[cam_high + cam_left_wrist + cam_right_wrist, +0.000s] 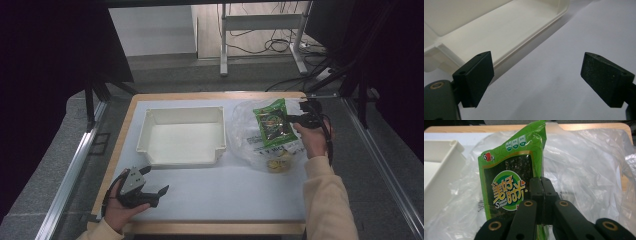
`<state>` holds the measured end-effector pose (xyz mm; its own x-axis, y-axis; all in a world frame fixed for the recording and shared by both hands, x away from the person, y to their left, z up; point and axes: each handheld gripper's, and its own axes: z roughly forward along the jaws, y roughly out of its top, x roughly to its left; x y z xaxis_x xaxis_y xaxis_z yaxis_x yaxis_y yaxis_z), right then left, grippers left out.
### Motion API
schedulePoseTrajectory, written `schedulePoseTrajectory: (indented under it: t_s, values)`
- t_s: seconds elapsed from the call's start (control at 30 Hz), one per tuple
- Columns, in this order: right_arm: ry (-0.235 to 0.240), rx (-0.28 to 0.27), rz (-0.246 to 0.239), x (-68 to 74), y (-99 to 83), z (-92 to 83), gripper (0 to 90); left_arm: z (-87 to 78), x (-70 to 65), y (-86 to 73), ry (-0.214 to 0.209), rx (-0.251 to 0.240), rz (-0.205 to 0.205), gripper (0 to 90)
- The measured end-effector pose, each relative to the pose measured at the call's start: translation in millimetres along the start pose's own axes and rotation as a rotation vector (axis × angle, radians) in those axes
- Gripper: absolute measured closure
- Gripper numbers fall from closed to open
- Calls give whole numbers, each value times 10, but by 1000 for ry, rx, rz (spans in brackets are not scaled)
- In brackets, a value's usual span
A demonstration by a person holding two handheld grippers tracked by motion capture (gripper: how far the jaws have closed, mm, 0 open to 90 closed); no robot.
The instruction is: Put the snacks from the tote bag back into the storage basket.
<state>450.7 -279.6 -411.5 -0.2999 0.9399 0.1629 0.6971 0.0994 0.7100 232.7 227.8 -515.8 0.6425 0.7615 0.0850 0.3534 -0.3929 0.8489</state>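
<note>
The left gripper (150, 192) rests near-left, jaws wide apart, holding nothing. A white bin (182, 135) sits centre. At right, the right gripper (292, 119) pinches a green packet (272, 122) above a clear bag (245, 137).

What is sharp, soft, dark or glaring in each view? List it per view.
High view: surroundings black, light falls mainly on the white-covered table; the clear plastic bag gleams. Left gripper view: the left gripper has crisp jaws, the white plastic tray behind is softer and casts a shadow. Right gripper view: the green seaweed snack packet prints sharp; film glare; right gripper clamps it.
</note>
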Motion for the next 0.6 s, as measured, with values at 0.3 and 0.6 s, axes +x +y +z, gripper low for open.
schedulePoseTrajectory:
  t_s: [0.3, 0.6]
  values:
    - [49, -37, -5, 116, 23, -72, 900, 0, -3, 2, 3, 0, -1, 114]
    - [91, -69, -24, 247, 62, -94, 900, -2, -5, 2, 2, -2, 1, 114]
